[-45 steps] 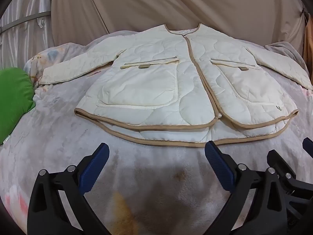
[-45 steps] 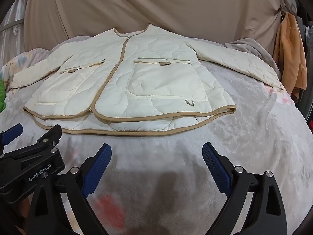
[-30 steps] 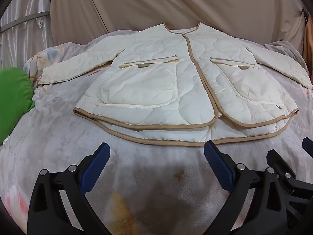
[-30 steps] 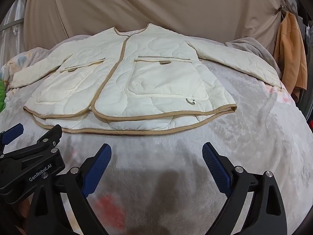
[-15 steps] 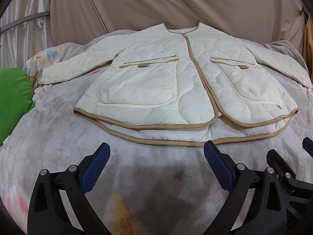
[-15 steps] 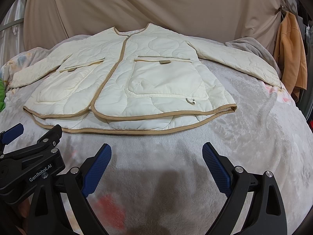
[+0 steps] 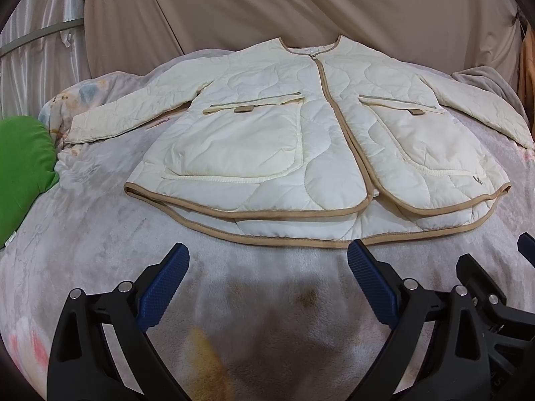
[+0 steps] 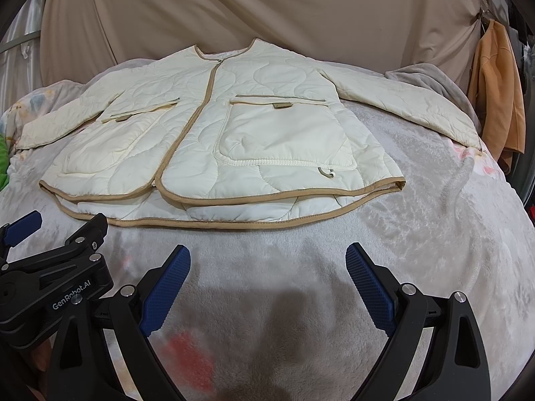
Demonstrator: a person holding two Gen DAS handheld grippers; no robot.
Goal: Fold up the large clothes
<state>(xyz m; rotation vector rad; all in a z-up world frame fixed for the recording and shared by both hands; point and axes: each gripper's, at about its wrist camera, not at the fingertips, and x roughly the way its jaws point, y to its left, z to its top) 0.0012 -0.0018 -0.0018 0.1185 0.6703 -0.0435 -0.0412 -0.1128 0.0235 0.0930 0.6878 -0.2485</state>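
Observation:
A cream quilted jacket (image 7: 301, 140) with tan trim lies flat and face up on the bed, sleeves spread to both sides, hem toward me; it also shows in the right wrist view (image 8: 234, 133). My left gripper (image 7: 267, 260) is open and empty, hovering just short of the hem's middle. My right gripper (image 8: 267, 260) is open and empty, just short of the hem on the right half. The two grippers are side by side: the right gripper's finger (image 7: 478, 274) shows at the left view's right edge, the left gripper's body (image 8: 53, 287) at the right view's left edge.
A grey fleece blanket (image 7: 100, 234) covers the bed. A green cushion (image 7: 23, 167) lies at the left edge. A beige curtain (image 8: 267, 10) hangs behind. An orange garment (image 8: 498, 100) hangs at the right, beside a folded grey blanket (image 8: 431, 80).
Almost nothing moved; both grippers stay open and hold their place before the hem, with only a slight drift of the view.

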